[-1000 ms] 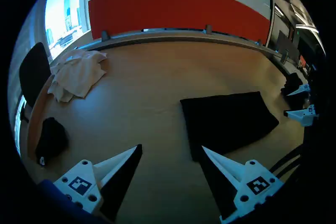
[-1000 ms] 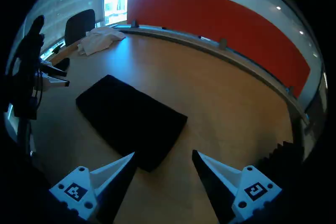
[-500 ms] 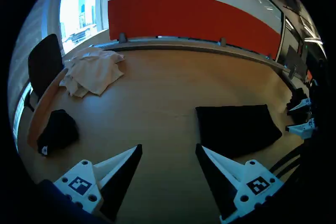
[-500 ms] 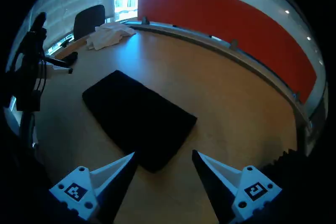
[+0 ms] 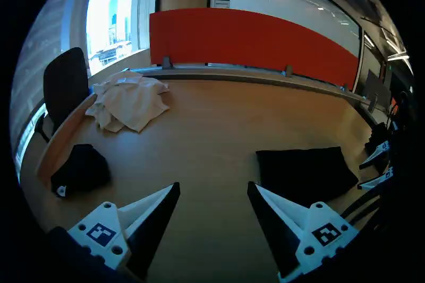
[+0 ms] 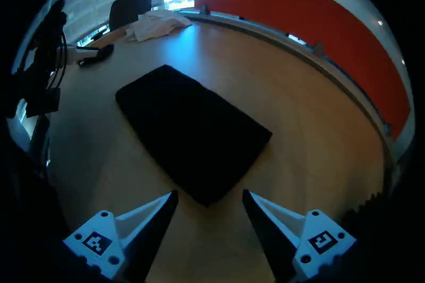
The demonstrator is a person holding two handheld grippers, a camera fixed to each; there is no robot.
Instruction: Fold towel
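A black folded towel lies flat on the wooden table, just ahead of my right gripper, which is open and holds nothing. In the left gripper view the same black towel lies to the right of my left gripper, also open and empty. The right gripper's white fingertips show at the far right edge there, beside the towel. The left gripper's fingertips appear far off at the left in the right gripper view.
A crumpled white cloth lies at the table's far left corner, with a small black bundle near the left edge. A black chair stands behind that corner. A red partition runs along the table's far side.
Both grippers have pulled back and risen from the black towel. The left view swung left, so the towel sits farther right and smaller. The right view now looks down on it more steeply.
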